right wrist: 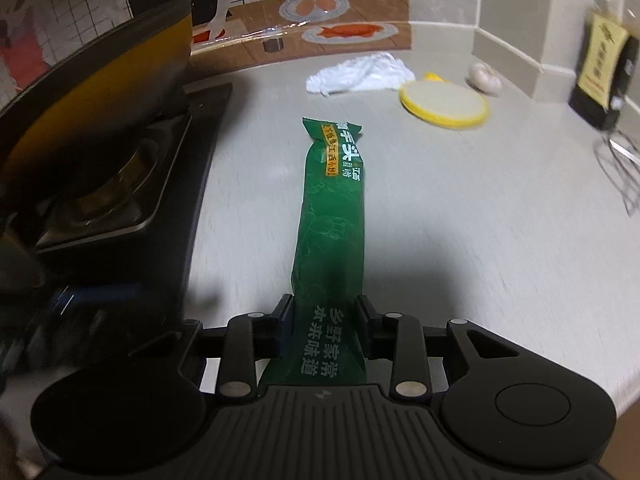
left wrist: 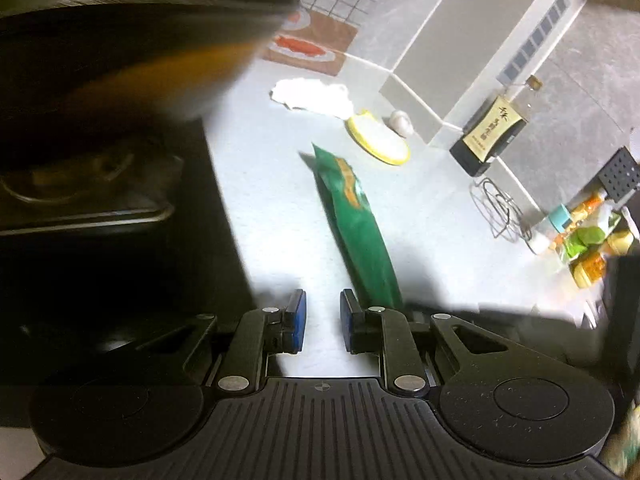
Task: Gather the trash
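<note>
A long green snack wrapper (right wrist: pixel 330 216) lies along the grey countertop and runs between the fingers of my right gripper (right wrist: pixel 324 312), whose jaws stand against its two sides. The wrapper also shows in the left wrist view (left wrist: pixel 356 224), just right of my left gripper (left wrist: pixel 323 312), which is open and empty above the counter. A crumpled white tissue (right wrist: pixel 360 72) lies further back; it also shows in the left wrist view (left wrist: pixel 312 96).
A dark wok (right wrist: pixel 100 92) sits on a gas stove (right wrist: pixel 132 208) at the left. A yellow-rimmed lid (right wrist: pixel 444 104), a garlic bulb (right wrist: pixel 486 78), a dark bottle (right wrist: pixel 604 76) and a wire whisk (right wrist: pixel 620 168) stand at the right. Seasoning jars (left wrist: pixel 584 236) show in the left view.
</note>
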The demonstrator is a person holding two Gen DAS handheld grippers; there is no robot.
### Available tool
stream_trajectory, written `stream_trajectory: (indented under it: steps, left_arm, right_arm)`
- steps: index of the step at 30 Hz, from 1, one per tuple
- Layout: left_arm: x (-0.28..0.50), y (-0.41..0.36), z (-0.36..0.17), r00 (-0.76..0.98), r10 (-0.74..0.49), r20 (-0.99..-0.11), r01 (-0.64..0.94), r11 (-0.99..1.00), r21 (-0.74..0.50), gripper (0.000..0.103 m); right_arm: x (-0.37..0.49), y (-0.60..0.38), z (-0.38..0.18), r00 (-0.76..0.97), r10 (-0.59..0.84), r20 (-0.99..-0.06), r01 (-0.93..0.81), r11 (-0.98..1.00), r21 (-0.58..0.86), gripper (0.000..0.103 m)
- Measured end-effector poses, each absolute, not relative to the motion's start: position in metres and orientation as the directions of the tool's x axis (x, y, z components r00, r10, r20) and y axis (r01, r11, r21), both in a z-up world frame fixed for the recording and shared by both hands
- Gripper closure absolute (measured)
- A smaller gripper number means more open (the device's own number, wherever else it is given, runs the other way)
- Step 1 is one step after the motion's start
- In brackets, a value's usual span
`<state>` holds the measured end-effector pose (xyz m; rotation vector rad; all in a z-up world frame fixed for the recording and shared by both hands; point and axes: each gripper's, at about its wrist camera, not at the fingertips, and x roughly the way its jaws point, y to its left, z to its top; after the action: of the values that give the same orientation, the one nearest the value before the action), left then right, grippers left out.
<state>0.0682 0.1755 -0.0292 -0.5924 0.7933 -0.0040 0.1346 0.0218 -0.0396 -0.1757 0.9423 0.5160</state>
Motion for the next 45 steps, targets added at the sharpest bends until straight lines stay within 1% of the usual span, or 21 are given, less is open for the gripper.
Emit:
stream_trajectory:
  steps: [3, 8, 9, 10, 11, 12, 13, 18, 21, 23, 28, 31, 35, 38, 39, 41, 43, 45]
  left_arm:
    - [0.083, 0.164, -0.032, 0.701, -0.215, -0.681, -0.225, 0.838, -0.496, 0.082]
    - [0.108, 0.142, -0.029, 0.701, -0.166, -0.693, -0.206, 0.884, -0.42, 0.082]
    - [0.114, 0.136, -0.028, 0.699, -0.157, -0.698, -0.197, 0.896, -0.399, 0.082]
    - [0.119, 0.13, -0.028, 0.695, -0.148, -0.703, -0.186, 0.908, -0.375, 0.082]
    - [0.121, 0.123, -0.028, 0.693, -0.139, -0.707, -0.172, 0.921, -0.349, 0.082]
    - [0.121, 0.117, -0.029, 0.691, -0.125, -0.712, -0.159, 0.934, -0.319, 0.082]
    - [0.122, 0.11, -0.031, 0.685, -0.107, -0.72, -0.147, 0.948, -0.281, 0.082]
    - [0.124, 0.091, -0.045, 0.644, -0.089, -0.76, -0.089, 0.977, -0.191, 0.082]
    - [0.12, 0.088, -0.05, 0.637, -0.1, -0.765, -0.062, 0.982, -0.18, 0.082]
    - [0.118, 0.087, -0.049, 0.63, -0.085, -0.772, -0.064, 0.985, -0.16, 0.082]
    - [0.121, 0.093, -0.04, 0.641, -0.102, -0.761, -0.089, 0.975, -0.206, 0.082]
    - [0.124, 0.092, -0.034, 0.649, -0.121, -0.751, -0.084, 0.97, -0.229, 0.082]
    - [0.123, 0.104, -0.031, 0.656, -0.149, -0.74, -0.102, 0.954, -0.283, 0.082]
    - [0.119, 0.119, -0.027, 0.674, -0.14, -0.725, -0.133, 0.943, -0.306, 0.082]
    - [0.119, 0.123, -0.026, 0.677, -0.136, -0.723, -0.14, 0.941, -0.308, 0.082]
    - [0.119, 0.127, -0.023, 0.68, -0.126, -0.723, -0.148, 0.942, -0.303, 0.082]
    - [0.12, 0.126, -0.021, 0.686, -0.123, -0.717, -0.145, 0.943, -0.3, 0.082]
    - [0.12, 0.12, -0.019, 0.694, -0.134, -0.708, -0.122, 0.946, -0.299, 0.082]
  right_arm:
    - [0.123, -0.002, -0.038, 0.448, 0.38, -0.809, -0.496, 0.859, 0.128, 0.071]
    - [0.11, -0.034, -0.032, 0.42, 0.44, -0.794, -0.494, 0.844, 0.207, 0.07]
    - [0.109, -0.041, -0.03, 0.43, 0.448, -0.784, -0.487, 0.846, 0.216, 0.067]
    - [0.109, -0.048, -0.027, 0.444, 0.451, -0.775, -0.476, 0.851, 0.223, 0.061]
    - [0.11, -0.056, -0.024, 0.467, 0.445, -0.764, -0.458, 0.861, 0.222, 0.058]
    - [0.112, -0.063, -0.02, 0.496, 0.432, -0.753, -0.439, 0.873, 0.212, 0.053]
    - [0.114, -0.071, -0.017, 0.531, 0.408, -0.743, -0.415, 0.89, 0.192, 0.051]
    - [0.127, -0.105, -0.01, 0.644, 0.268, -0.717, -0.288, 0.953, 0.098, 0.048]
    - [0.131, -0.119, -0.011, 0.682, 0.188, -0.707, -0.214, 0.975, 0.054, 0.047]
    - [0.133, -0.126, -0.013, 0.684, 0.184, -0.706, -0.193, 0.979, 0.068, 0.047]
    - [0.133, -0.13, -0.022, 0.665, 0.189, -0.722, -0.177, 0.98, 0.093, 0.046]
    - [0.125, -0.125, -0.026, 0.659, 0.21, -0.722, -0.203, 0.974, 0.098, 0.043]
    - [0.11, -0.101, -0.036, 0.617, 0.28, -0.735, -0.307, 0.946, 0.103, 0.043]
    - [0.097, -0.073, -0.043, 0.585, 0.327, -0.742, -0.399, 0.913, 0.088, 0.045]
    - [0.092, -0.063, -0.045, 0.575, 0.337, -0.746, -0.425, 0.902, 0.08, 0.048]
    - [0.082, -0.046, -0.047, 0.545, 0.376, -0.75, -0.494, 0.866, 0.076, 0.049]
    - [0.073, -0.038, -0.042, 0.544, 0.405, -0.735, -0.54, 0.839, 0.062, 0.049]
    - [0.068, -0.039, -0.033, 0.582, 0.396, -0.711, -0.545, 0.838, 0.021, 0.048]
